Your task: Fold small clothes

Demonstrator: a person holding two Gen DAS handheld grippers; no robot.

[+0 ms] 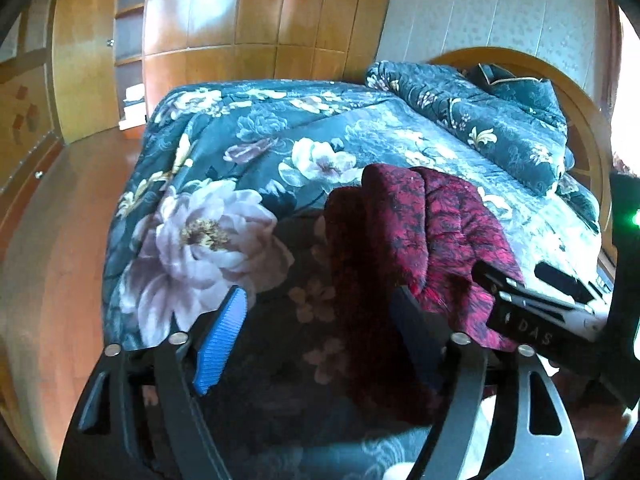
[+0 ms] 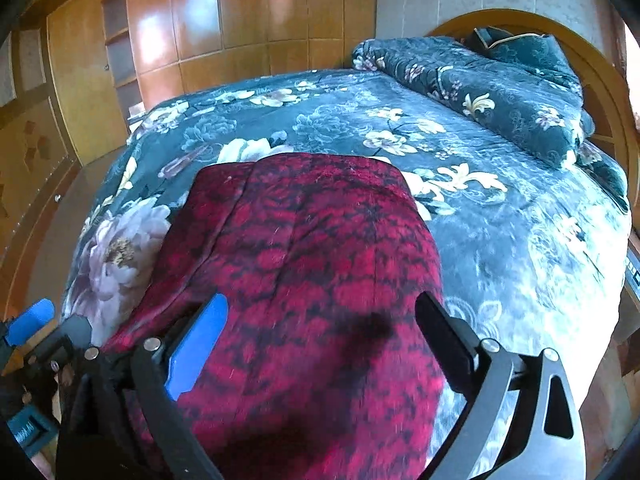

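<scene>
A dark red garment with a black pattern [image 2: 312, 264] lies folded on the floral bedspread [image 2: 500, 216]. My right gripper [image 2: 320, 344] is open above its near end, one finger on each side, holding nothing. In the left wrist view the garment [image 1: 424, 232] shows as a bunched mound right of centre. My left gripper [image 1: 324, 328] is open; its blue-padded left finger [image 1: 222, 344] is over bare bedspread [image 1: 240, 152] and its right finger is against the garment's near edge. The right gripper's black body [image 1: 536, 312] reaches in from the right.
A folded floral quilt and pillow [image 2: 500, 88] lie by the curved wooden headboard [image 2: 600, 80] at the far right. Wooden wardrobes [image 2: 240, 20] line the far wall. Wooden floor [image 1: 52, 260] lies left of the bed. The left gripper [image 2: 36, 320] shows at the lower left.
</scene>
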